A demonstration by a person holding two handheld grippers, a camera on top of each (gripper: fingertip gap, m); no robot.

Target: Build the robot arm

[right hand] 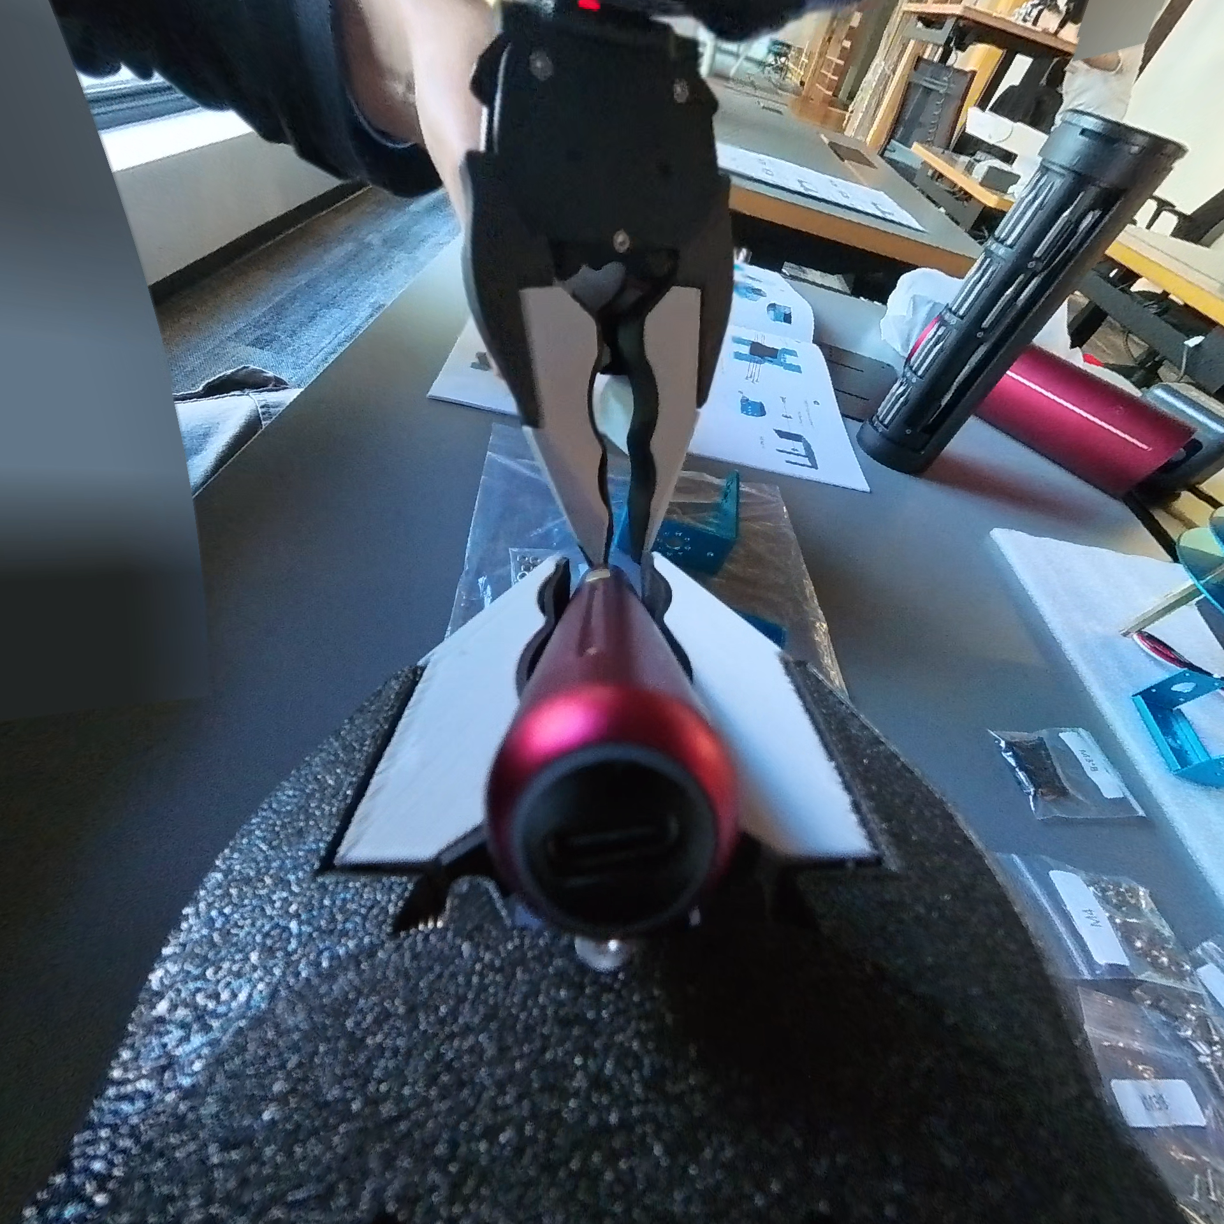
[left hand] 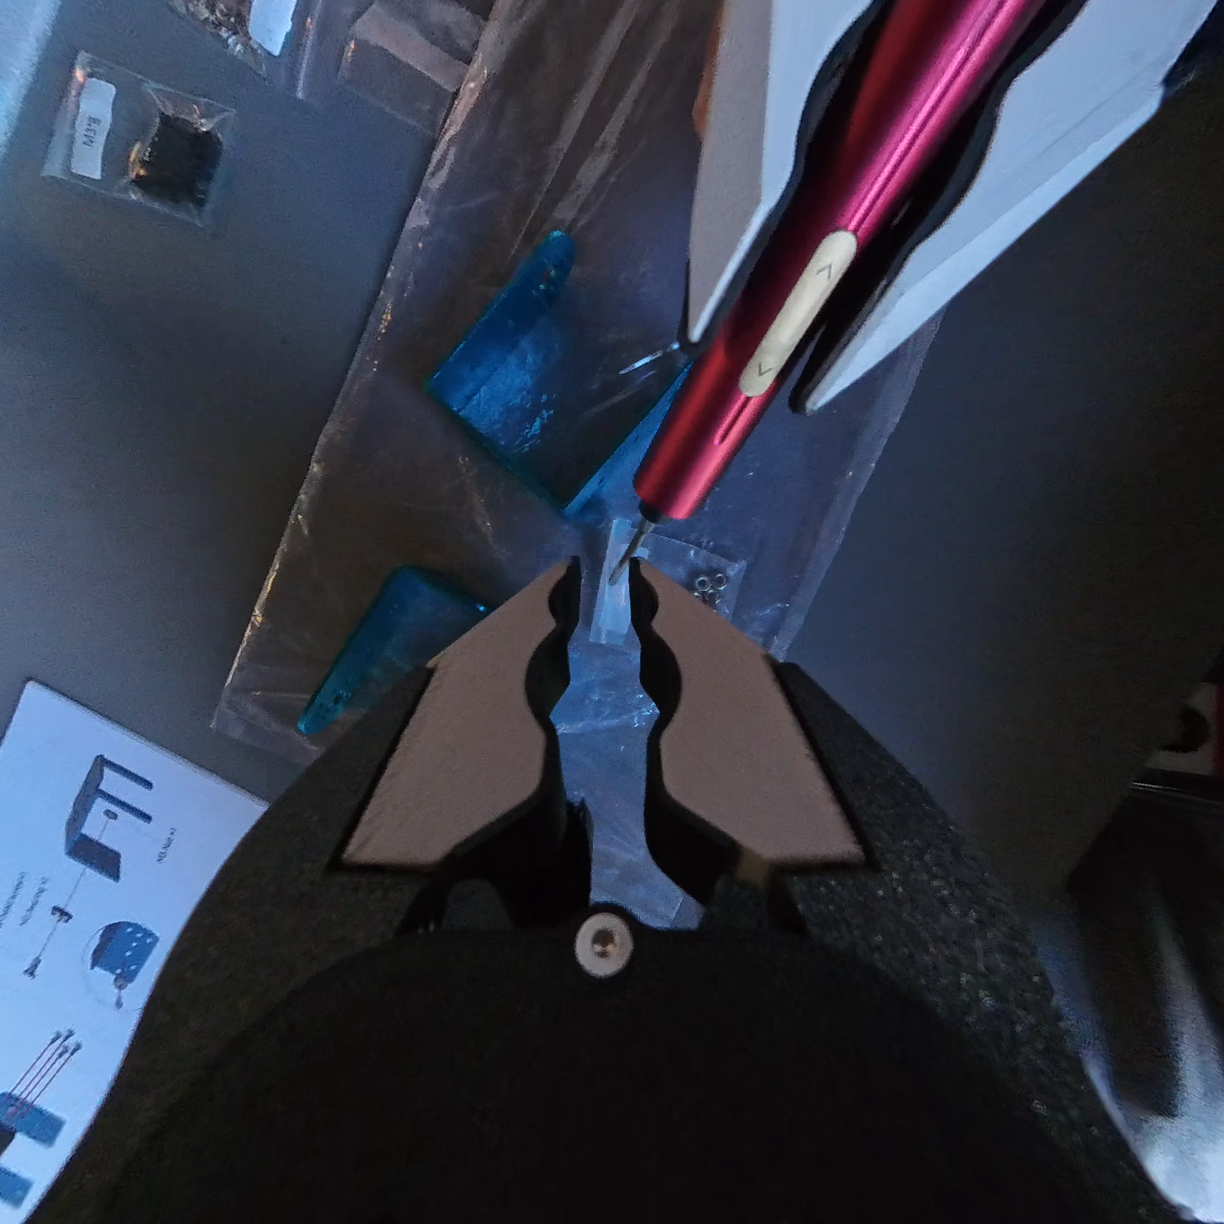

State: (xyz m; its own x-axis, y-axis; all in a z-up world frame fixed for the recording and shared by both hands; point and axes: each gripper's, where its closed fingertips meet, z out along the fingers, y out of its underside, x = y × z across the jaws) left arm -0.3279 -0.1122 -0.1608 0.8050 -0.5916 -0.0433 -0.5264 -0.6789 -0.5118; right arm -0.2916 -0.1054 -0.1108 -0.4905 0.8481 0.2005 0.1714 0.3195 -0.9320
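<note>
Two grippers meeting tip to tip over a grey table (right hand: pixel 331 530). Nearest in the right wrist view, right gripper (right hand: pixel 606 576) with white fingers (right hand: pixel 463 748) clamped around a red electric screwdriver (right hand: pixel 612 728), round charging end toward the camera, body running forward between the fingers and past their tips. Just ahead of those tips, left gripper (right hand: pixel 619 550) pointing back, held by a person's hand (right hand: pixel 424 119). In the left wrist view, left gripper (left hand: pixel 604 569) with fingers (left hand: pixel 477 748) slightly apart, a narrow gap between the tips; unclear whether anything is pinched. Thin screwdriver bit (left hand: pixel 632 546) reaching down into that gap, above a small clear piece (left hand: pixel 612 606) on a clear plastic bag (left hand: pixel 410 477). Left of the fingers on the bag, two blue metal brackets (left hand: pixel 516 391), and just right of the tips a few small nuts (left hand: pixel 710 586). Farther left, an instruction sheet (left hand: pixel 66 861) and a small bag of dark parts (left hand: pixel 149 142). Far right beyond the right gripper, a black bit holder (right hand: pixel 1013 265) standing upright, a red case (right hand: pixel 1073 424) lying behind it.
</note>
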